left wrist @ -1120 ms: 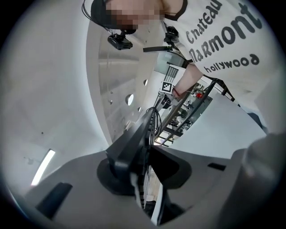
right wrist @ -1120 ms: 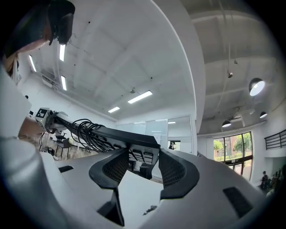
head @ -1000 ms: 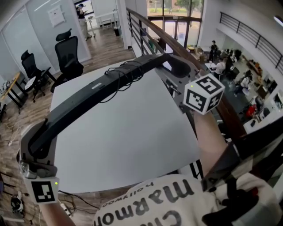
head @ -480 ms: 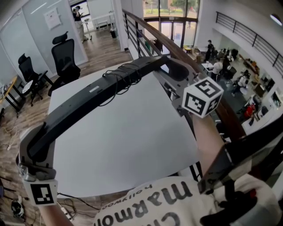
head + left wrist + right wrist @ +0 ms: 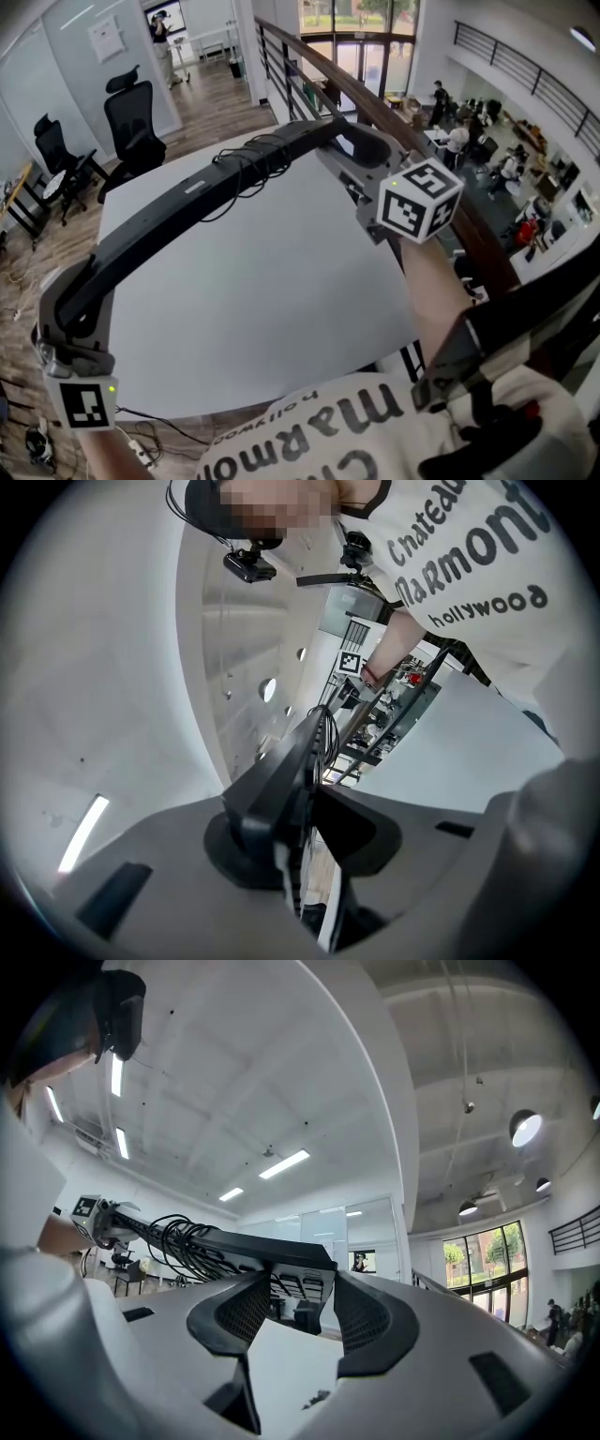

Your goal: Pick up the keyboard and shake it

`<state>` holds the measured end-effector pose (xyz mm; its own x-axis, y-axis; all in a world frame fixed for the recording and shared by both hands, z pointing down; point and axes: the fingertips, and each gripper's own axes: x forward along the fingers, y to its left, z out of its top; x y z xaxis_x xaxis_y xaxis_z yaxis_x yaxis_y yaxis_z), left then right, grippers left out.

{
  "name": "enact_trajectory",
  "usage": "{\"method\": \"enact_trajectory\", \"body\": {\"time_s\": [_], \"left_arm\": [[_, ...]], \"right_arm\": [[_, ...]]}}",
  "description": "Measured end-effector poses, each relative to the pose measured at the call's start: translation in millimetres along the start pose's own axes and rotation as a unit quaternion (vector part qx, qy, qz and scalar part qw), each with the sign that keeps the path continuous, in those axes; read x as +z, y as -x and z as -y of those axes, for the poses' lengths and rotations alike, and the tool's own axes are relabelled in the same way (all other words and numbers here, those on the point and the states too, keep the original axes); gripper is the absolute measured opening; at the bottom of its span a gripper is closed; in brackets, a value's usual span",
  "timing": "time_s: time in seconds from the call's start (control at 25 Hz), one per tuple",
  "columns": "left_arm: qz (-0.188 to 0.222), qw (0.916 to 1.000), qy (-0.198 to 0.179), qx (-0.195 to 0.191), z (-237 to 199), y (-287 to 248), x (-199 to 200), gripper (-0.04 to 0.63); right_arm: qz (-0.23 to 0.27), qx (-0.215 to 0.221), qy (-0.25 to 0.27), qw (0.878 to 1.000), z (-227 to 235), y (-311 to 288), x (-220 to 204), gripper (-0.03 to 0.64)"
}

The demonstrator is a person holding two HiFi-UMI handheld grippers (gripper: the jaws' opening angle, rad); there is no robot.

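- Keyboard [image 5: 187,202]: held in the air above the table [image 5: 281,309], spanning near-left corner to far-right edge.
- Left gripper [image 5: 73,314]: jaws narrow, clamped on one keyboard end.
- Right gripper [image 5: 361,150]: jaws wider, clamped on the other end.

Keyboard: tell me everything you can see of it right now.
The keyboard is long, slim, black and plastic-looking. It is held in the air above the white table, turned so the head view sees its plain back with a small pale label. Its black cable sits in bundled loops near the far end. The left hand-held gripper clamps the near end and the right hand-held gripper the far end. Nothing else touches it.
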<state>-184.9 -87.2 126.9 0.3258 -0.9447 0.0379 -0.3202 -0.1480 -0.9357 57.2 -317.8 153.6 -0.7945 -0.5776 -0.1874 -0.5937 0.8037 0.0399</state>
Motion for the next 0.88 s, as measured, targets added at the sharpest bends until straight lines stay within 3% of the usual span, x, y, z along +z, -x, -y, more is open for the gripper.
{"method": "enact_trajectory", "body": {"time_s": [0.88], "left_arm": [[0.006,0.9997,0.025,-0.006,7.5,2.5,-1.7,0.089]], "right_arm": [[-0.002,-0.001,0.025,1.0,-1.2,2.1,7.0,0.227]]}}
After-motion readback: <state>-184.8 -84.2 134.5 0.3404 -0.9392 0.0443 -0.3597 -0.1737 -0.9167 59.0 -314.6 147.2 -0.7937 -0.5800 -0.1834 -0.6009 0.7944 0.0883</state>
